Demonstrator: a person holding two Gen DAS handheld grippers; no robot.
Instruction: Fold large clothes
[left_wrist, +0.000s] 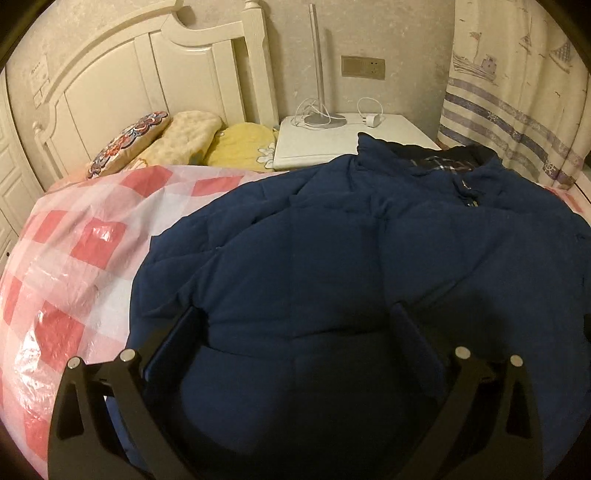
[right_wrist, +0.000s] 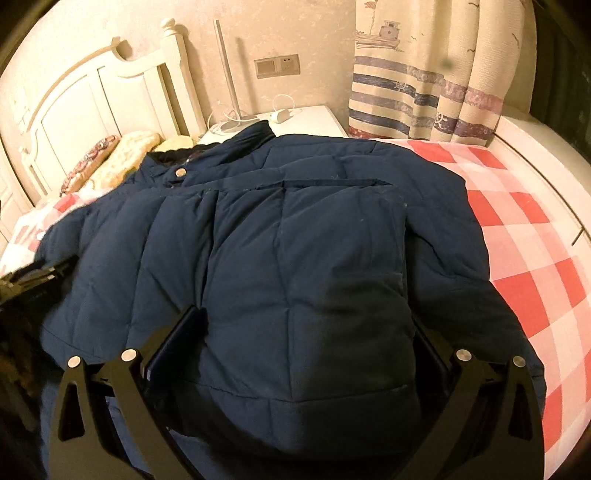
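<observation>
Both grippers stand over the hem end of the navy padded jacket (left_wrist: 332, 258): the left gripper (left_wrist: 299, 317) and the right gripper (right_wrist: 306, 317) each have jaws spread wide with quilted cloth bulging between them, pads apparently pressing nothing, so neither holds anything, which reads as a pause between folds. Jacket lies spread on the pink checked bed cover (left_wrist: 74, 240), one sleeve (right_wrist: 306, 236) already laid across the body toward the hem, presumably to narrow it. Its long axis runs from the grippers away to the collar (left_wrist: 436, 158), which points toward the white nightstand (left_wrist: 332, 140).
</observation>
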